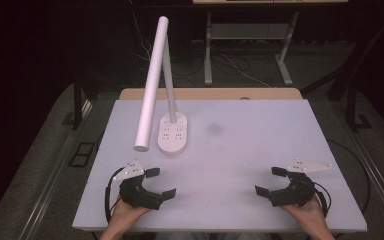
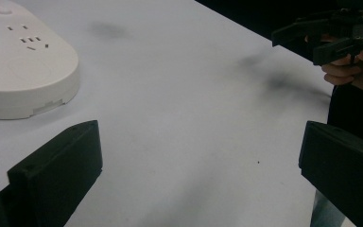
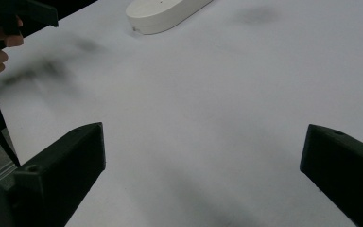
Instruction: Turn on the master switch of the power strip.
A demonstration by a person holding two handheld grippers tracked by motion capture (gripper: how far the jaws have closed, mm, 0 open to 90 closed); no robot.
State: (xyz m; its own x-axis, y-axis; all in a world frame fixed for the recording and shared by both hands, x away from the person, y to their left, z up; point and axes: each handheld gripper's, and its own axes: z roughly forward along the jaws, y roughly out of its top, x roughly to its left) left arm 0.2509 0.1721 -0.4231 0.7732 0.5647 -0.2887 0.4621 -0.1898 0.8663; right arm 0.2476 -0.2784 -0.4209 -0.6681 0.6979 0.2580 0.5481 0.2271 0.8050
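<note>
Both grippers parked at the near edge of the table (image 1: 260,115), nothing picked up yet. I read this as the start: approach step not begun.

Left gripper (image 1: 161,183) jaws spread wide, empty. Right gripper (image 1: 270,181) same, spread wide and empty. Both gripper views confirm it: bare white tabletop between the jaws.

The nearest thing to work on is the desk lamp (image 1: 156,85). Its oval white base (image 1: 173,134) sits left of centre on the table, with socket slots on top. The stem rises from the far end of the base, and the long tube head slants toward me, ending just left of the base, above the surface.

Relative to my left gripper, the base is ahead and slightly to the right, near but apart. In the left gripper view it's at upper left (image 2: 23,61). From the right gripper it's well apart, across the table.

Next move, my guess: bring the left gripper forward to the base or tube, and keep the jaws open until they straddle it. The tube is round and smooth, so it could slip.
</note>
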